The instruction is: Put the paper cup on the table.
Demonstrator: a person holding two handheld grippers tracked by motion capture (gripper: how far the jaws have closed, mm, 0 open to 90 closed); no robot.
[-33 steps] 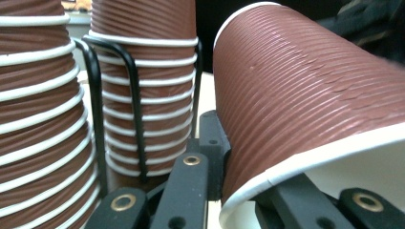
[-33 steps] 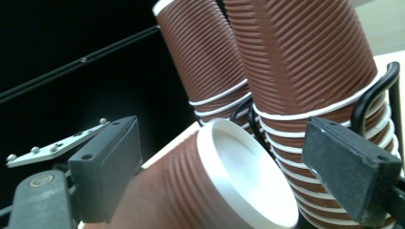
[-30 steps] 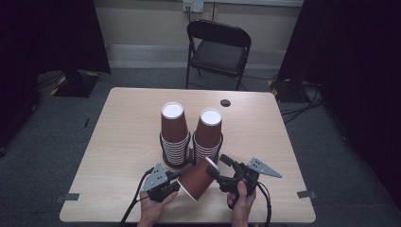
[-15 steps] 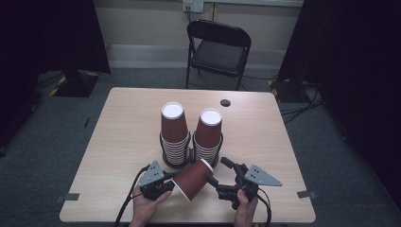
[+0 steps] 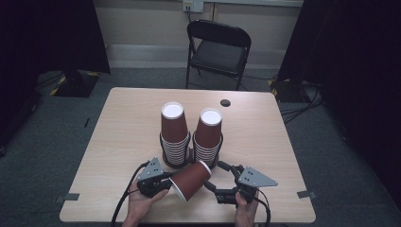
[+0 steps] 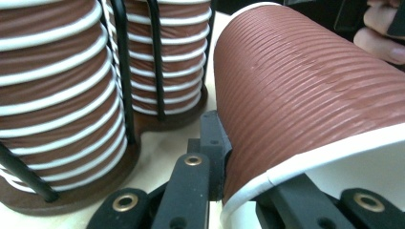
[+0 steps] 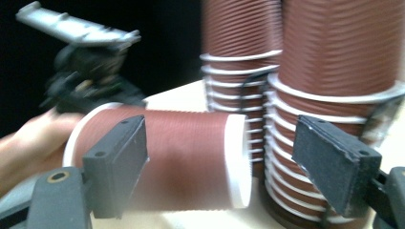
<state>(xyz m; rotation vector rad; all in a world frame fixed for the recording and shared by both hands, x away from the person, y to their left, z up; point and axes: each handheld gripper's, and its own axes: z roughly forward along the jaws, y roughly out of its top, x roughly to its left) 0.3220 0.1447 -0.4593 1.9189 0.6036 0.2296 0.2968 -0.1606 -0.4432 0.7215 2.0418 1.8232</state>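
A brown ribbed paper cup (image 5: 191,178) (image 6: 305,86) (image 7: 186,157) lies level just above the table, mouth toward the left hand. My left gripper (image 5: 169,182) (image 6: 248,167) is shut on its white rim, one jaw outside the wall and one inside. My right gripper (image 5: 213,175) (image 7: 227,164) sits at the cup's base end. Its jaws have just been closing, with the base between them, but the pads still stand apart from it. Behind stand two stacks of the same cups, the left stack (image 5: 174,130) and the right stack (image 5: 208,135), each in a black wire holder.
The pale wooden table (image 5: 118,142) has a small dark round spot (image 5: 225,102) near its far edge. A black folding chair (image 5: 220,47) stands beyond it. The stacks rise close behind both grippers. Cables trail off the near edge.
The right gripper has drifted slightly toward the near edge of the table. The cup and the left gripper have stayed about where they were.
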